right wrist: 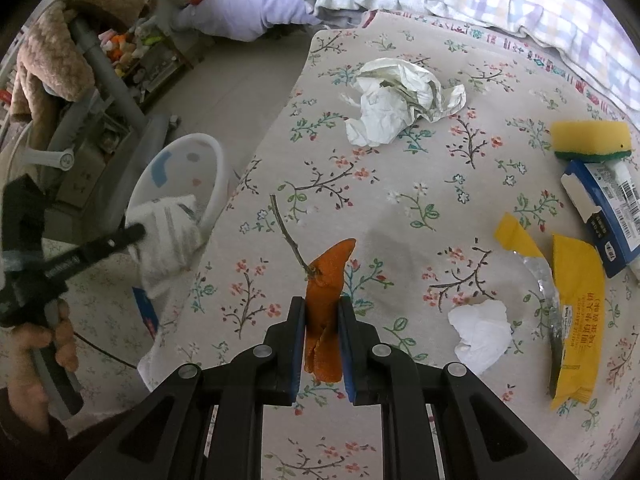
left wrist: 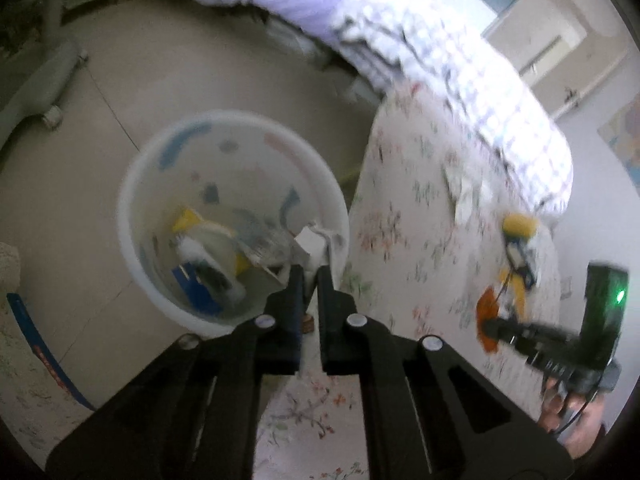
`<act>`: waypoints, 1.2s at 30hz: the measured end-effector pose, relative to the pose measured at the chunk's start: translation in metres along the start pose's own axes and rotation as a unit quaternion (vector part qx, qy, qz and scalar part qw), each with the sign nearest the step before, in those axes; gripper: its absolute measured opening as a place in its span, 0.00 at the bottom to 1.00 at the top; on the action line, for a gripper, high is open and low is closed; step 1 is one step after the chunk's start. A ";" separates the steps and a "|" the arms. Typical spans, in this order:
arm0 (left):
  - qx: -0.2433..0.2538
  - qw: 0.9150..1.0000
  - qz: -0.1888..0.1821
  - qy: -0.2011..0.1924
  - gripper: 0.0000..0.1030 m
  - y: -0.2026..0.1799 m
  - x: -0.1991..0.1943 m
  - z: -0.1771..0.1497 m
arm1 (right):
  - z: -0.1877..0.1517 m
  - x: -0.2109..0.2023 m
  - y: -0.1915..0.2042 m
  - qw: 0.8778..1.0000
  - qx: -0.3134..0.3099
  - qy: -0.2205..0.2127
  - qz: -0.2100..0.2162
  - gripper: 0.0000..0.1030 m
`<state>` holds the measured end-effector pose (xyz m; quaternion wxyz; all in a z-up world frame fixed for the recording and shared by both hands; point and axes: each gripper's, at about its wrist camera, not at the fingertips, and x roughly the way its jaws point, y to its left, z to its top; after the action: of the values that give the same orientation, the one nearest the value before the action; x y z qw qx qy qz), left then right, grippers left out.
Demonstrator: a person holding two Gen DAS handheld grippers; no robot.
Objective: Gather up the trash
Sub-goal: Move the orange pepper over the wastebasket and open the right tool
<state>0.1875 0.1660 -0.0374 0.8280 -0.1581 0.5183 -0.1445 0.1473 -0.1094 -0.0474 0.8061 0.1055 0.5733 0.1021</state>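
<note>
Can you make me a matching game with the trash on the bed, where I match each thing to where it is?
Things:
1. orange peel
2. crumpled paper
3. yellow sponge
4. yellow wrapper

Places:
A. far part of the bed cover, near the checked blanket
B. lying flat on the bed beside the blue box
C. pinched in the right hand-held gripper
D. just beyond the blue box, green side down

Pairs: 1-C, 2-A, 3-D, 4-B
</note>
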 end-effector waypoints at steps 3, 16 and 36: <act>-0.015 0.999 0.010 -0.042 0.05 0.006 -0.017 0.008 | 0.000 -0.002 0.005 1.000 -0.005 -0.002 0.000 0.16; -0.046 0.993 0.093 -0.052 0.75 0.022 -0.015 0.014 | 0.022 -0.004 0.050 0.999 -0.033 -0.015 0.026 0.16; -0.049 0.980 0.188 -0.038 0.99 0.054 -0.029 0.002 | 0.082 0.074 0.127 0.994 -0.049 0.000 0.099 0.21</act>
<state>0.1806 0.2272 -0.0351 0.8505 -0.1036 0.5135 0.0458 0.2436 0.0287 -0.0515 0.7960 0.1219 0.5547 0.2093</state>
